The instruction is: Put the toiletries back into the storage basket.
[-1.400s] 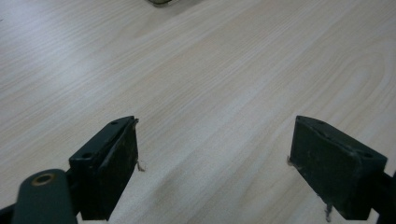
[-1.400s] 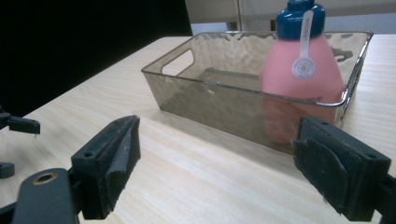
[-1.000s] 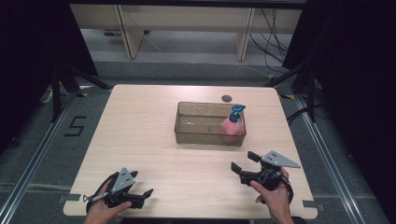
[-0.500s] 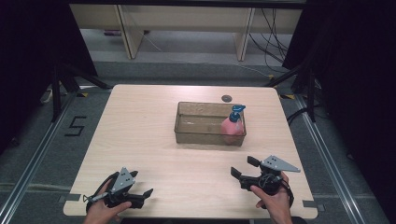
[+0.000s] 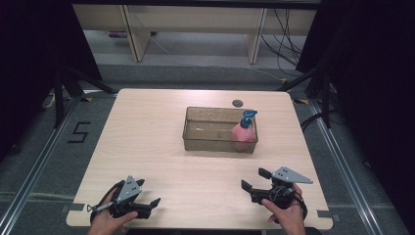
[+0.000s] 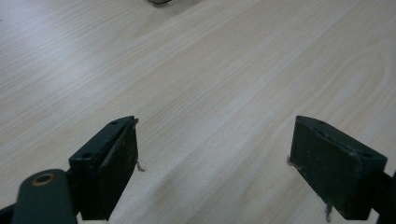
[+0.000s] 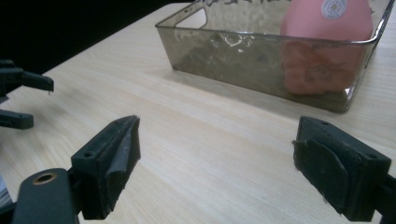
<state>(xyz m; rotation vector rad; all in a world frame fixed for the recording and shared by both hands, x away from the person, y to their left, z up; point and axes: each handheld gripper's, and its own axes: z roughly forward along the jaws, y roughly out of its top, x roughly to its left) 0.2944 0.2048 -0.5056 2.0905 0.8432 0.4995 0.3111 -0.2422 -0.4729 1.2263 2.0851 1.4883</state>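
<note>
Jaws wide apart on both sides, nothing between either pair, only bare wood. Left to right: my left gripper (image 5: 147, 205) sits low at the near-left corner of the table (image 5: 147, 142), same spot as 1 s ago, so that hand is parked. Mid-table, the clear bin (image 5: 220, 129) hasn't shifted, and the pink pump bottle (image 5: 243, 132) stands upright inside it at its right end, blue pump up, against the right wall. My right gripper (image 5: 255, 179) is the 1 thing that changed: over the last 1 s it has pulled back toward the near edge and away from the bin, now well apart from it. From the right gripper view the bin (image 7: 261, 60) and the bottle (image 7: 327, 42) are ahead and off to the right. My read: bottle is already placed, the right hand is retreating after release, and the job looks finished or close to it.
</note>
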